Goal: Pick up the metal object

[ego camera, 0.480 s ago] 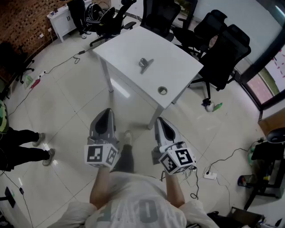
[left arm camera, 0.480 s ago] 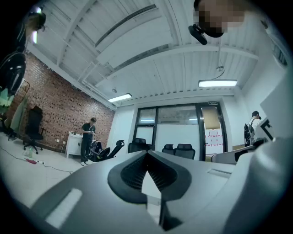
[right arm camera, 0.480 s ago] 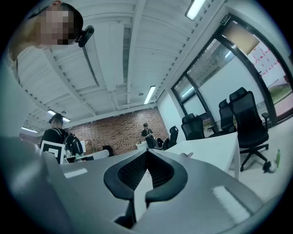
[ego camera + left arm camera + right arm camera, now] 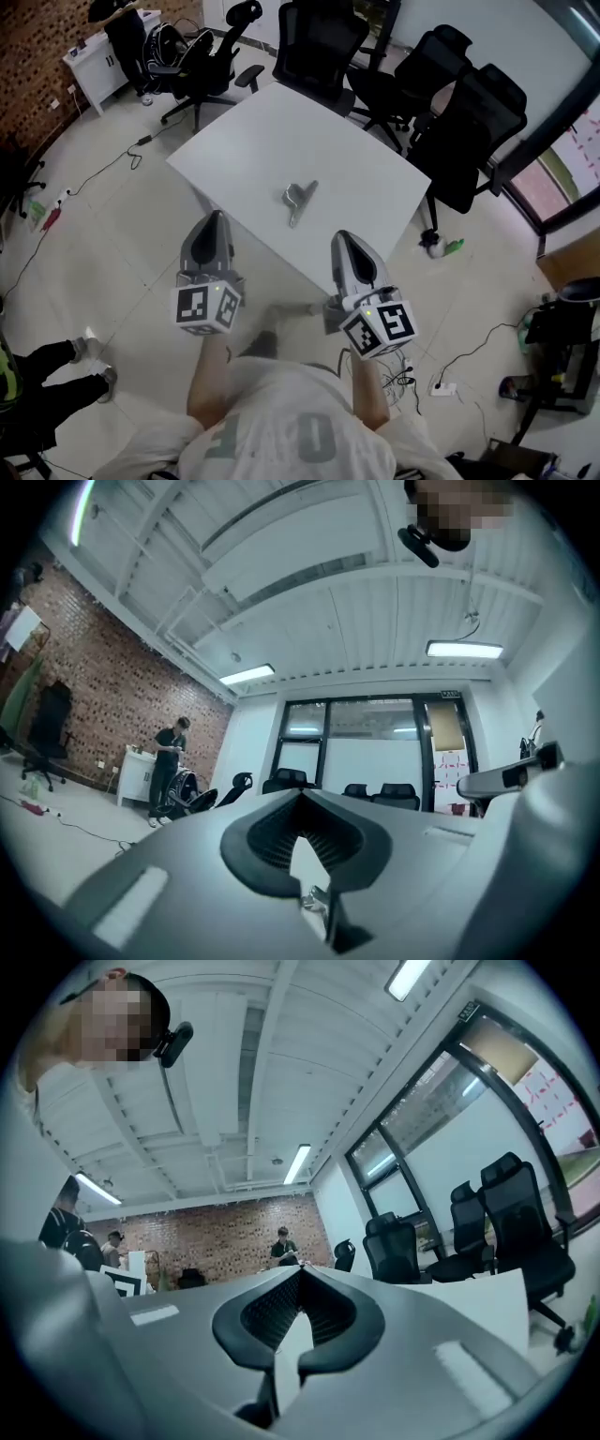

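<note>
The metal object (image 4: 298,200), a small shiny angled piece, lies near the middle of the white table (image 4: 253,141). In the head view my left gripper (image 4: 214,218) points at the table's near edge, left of and below the object. My right gripper (image 4: 344,239) is over the near right part of the table, below and right of the object. Both stand apart from it. The left gripper view has my left gripper (image 4: 300,795) with jaws together and nothing between them. My right gripper (image 4: 298,1275) looks the same in its own view.
Black office chairs (image 4: 321,42) (image 4: 478,117) stand round the table's far and right sides. A person (image 4: 124,37) stands by a white cabinet at the back left. Another person's legs (image 4: 56,375) are at the lower left. Cables cross the floor.
The table and the metal object have come nearer in the head view. Both grippers now reach the table's near edge instead of hanging over the floor.
</note>
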The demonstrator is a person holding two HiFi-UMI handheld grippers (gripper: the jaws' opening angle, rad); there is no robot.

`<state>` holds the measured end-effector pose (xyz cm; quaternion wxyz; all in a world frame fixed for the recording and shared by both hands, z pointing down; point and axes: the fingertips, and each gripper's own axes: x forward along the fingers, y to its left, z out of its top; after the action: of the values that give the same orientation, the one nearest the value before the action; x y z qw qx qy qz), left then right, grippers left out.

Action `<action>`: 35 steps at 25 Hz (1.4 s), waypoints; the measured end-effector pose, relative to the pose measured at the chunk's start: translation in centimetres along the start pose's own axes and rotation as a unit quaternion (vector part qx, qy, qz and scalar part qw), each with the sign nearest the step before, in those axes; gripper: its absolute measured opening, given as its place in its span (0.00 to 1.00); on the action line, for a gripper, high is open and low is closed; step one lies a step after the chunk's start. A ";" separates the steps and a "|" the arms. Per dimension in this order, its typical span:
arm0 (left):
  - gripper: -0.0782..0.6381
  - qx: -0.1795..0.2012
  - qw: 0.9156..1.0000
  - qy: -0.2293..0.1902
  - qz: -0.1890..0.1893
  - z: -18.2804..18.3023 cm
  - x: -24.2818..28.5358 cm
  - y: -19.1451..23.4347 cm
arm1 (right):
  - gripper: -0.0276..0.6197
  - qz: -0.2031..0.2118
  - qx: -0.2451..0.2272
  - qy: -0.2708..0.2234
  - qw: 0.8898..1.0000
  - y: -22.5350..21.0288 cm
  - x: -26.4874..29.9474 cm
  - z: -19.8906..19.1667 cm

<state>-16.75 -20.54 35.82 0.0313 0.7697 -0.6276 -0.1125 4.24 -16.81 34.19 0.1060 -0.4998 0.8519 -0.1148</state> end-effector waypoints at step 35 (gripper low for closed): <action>0.31 -0.053 0.941 0.318 -0.103 -30.7 18.3 -4.7 | 0.06 -0.055 0.054 0.061 0.995 -13.4 12.0 -2.5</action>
<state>-2.28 -40.24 62.33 0.2583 0.8229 -0.4955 0.1031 8.81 -33.44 39.81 0.0743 -0.5314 0.8206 -0.1967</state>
